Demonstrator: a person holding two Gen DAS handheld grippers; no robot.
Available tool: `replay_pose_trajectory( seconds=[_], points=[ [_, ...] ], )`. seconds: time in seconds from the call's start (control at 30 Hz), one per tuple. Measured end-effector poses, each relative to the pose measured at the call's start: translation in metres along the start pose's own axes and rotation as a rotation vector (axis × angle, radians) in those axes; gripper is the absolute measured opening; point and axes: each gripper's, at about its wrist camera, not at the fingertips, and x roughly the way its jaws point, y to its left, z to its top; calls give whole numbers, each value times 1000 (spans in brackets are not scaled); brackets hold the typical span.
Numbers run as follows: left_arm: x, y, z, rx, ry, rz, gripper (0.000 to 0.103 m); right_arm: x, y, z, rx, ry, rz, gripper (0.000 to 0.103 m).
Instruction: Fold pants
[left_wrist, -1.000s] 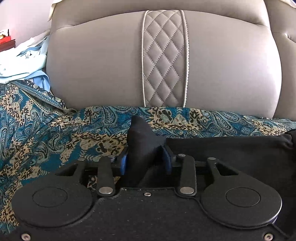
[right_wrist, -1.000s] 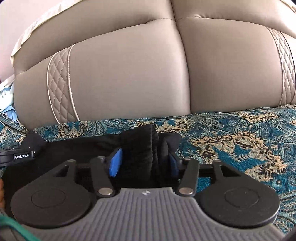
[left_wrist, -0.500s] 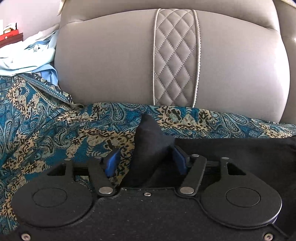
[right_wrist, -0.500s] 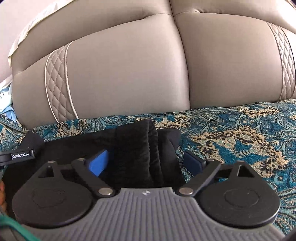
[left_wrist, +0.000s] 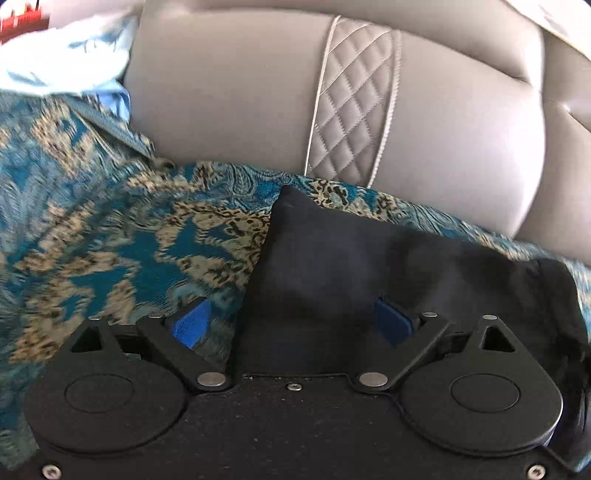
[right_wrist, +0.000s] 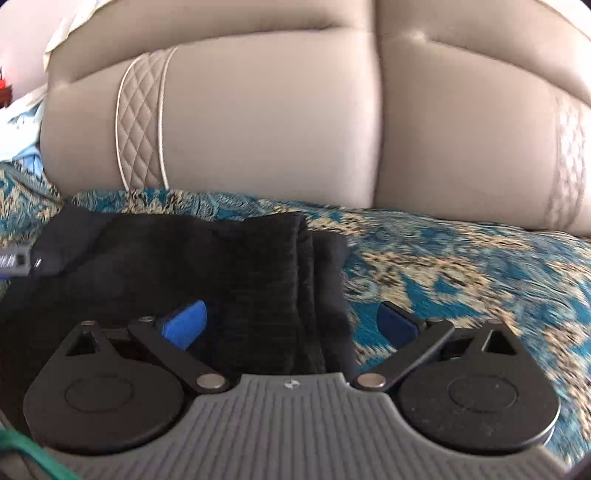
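1. My left gripper (left_wrist: 291, 325): lower centre of the left wrist frame, jaws spread wide, blue pads (left_wrist: 192, 322) apart and gripping nothing; dark cloth lies between them.
2. My right gripper (right_wrist: 290, 325): lower centre of the right wrist frame, likewise released, blue pads (right_wrist: 184, 324) splayed; the folded cloth edge sits between them, nearer the left pad.
3. Black pants (left_wrist: 369, 258): centre to right of the left frame, one corner peaked at mid-frame, lying on the patterned cover. In the right frame the pants (right_wrist: 207, 266) fill centre-left, with layered ribbed edges stacked at mid-frame.
4. Teal paisley cover (left_wrist: 110, 229): spread under the pants, filling the left of the left frame and the right of the right frame.
5. Beige sofa backrest (right_wrist: 277, 129): upper half of both frames, with a quilted diamond strip (left_wrist: 354, 107).
6. Pale blue fabric (left_wrist: 70, 66): upper left of the left frame, blurred.
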Motion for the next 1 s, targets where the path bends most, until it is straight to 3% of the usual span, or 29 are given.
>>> replay_pose_trajectory(
  seconds=[0.17,0.37,0.47,0.7,0.8,1.0],
  points=[
    [-42,-6,-34,149,-70,-27,99,-24,4,-18,-29,-3,11,103],
    [-63,-5,-70,246,-76,-38,100,-38,12,-45,-73,9,-25,103],
    [-68,-1,-80,231,-101,-44,100,-47,11,-52,-13,-15,-23,103],
    [-92,-2,-88,169,-121,-114,103,-95,25,-81,62,-212,14,103],
    [-104,-8,-98,186,-146,-132,103,-102,34,-93,75,-239,15,103],
    [-114,-9,-113,180,-119,-122,103,-107,55,-115,43,-233,9,103]
  ],
)
